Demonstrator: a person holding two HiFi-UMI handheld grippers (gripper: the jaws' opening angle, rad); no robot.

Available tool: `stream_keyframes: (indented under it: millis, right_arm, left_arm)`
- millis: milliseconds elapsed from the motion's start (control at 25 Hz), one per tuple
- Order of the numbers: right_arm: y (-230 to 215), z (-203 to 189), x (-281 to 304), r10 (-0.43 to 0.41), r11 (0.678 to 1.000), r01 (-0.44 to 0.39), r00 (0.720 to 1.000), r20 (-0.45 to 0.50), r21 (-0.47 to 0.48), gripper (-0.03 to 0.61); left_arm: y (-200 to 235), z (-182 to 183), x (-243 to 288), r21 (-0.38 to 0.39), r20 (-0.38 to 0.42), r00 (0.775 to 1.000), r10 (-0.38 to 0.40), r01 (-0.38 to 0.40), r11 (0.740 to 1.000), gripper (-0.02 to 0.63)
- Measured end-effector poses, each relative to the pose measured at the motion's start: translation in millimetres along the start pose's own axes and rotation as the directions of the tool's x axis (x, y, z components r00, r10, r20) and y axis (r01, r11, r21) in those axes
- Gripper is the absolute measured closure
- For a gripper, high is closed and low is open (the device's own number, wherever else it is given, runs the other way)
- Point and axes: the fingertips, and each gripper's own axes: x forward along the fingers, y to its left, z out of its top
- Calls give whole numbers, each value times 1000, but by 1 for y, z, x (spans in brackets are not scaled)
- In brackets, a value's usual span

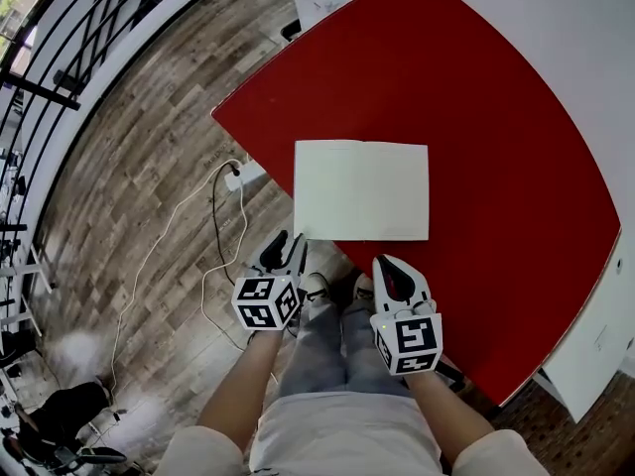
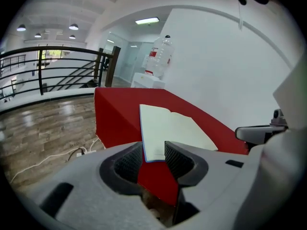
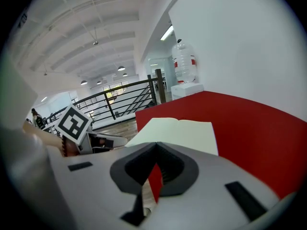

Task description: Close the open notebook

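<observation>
Open notebook (image 1: 362, 189), pages blank, on red table (image 1: 496, 117), just beyond our left gripper (image 1: 291, 239), fingers spread, right gripper (image 1: 383, 262), fingers pressed together.

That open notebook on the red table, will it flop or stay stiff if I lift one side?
Probably floppy: the notebook looks thin and lies flat, so a lifted half should bend. Likely light; it may slide on the smooth red table.

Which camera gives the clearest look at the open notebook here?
Head view: the whole notebook is seen from above, lying open, with all edges and the centre fold visible. The left gripper view shows it foreshortened, its near corner partly hidden; the right gripper view hides its near edge.
</observation>
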Motion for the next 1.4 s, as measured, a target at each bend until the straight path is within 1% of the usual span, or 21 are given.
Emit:
stream_keyframes:
  millis: [160, 280, 320, 400, 520, 760, 880, 960, 1080, 1200, 1280, 1400]
  right_arm:
    - [-2, -3, 5, -3, 1000, 3, 1000, -7, 7, 574]
    - [-4, -4, 8, -10, 1000, 10, 1000, -13, 13, 574]
    - [-5, -4, 8, -12, 1000, 13, 1000, -15, 15, 574]
    - [-7, -4, 9, -17, 1000, 17, 1000, -16, 19, 574]
    - [-7, -4, 11, -16, 1000, 17, 1000, -14, 23, 574]
    - [-13, -1, 19, -13, 1000, 13, 1000, -13, 28, 574]
    - [-13, 3, 18, -17, 999, 17, 1000, -4, 33, 574]
    - [-15, 5, 17, -20, 999, 19, 1000, 4, 36, 574]
    - [-21, 11, 11, -30, 999, 29, 999, 21, 44, 574]
    - [-29, 15, -1, -51, 997, 49, 998, 40, 55, 574]
    - [-35, 16, -10, -69, 996, 66, 996, 52, 65, 574]
    - [-47, 16, -23, -97, 992, 92, 993, 68, 83, 574]
  left_arm:
    - [7, -12, 13, -89, -33, 999, -22, 19, 996, 474]
    - [7, -16, 20, -162, -50, 997, -55, 46, 986, 476]
    - [7, -16, 20, -178, -53, 997, -57, 47, 983, 487]
    - [10, -14, 19, -192, -57, 997, -55, 43, 980, 551]
    - [10, -11, 16, -190, -54, 997, -59, 47, 981, 576]
    - [5, -2, 17, -139, -48, 998, -46, 39, 990, 588]
    - [0, 8, 10, -123, -42, 997, -57, 52, 991, 588]
    - [-6, 16, 6, -98, -38, 997, -65, 61, 993, 589]
    - [-23, 36, -4, -42, -18, 997, -76, 75, 996, 592]
    - [-53, 57, -16, 25, 14, 994, -107, 107, 994, 595]
    - [-79, 67, -21, 89, 22, 990, -141, 138, 986, 597]
    - [-118, 69, -19, 184, 1, 981, -195, 192, 964, 597]
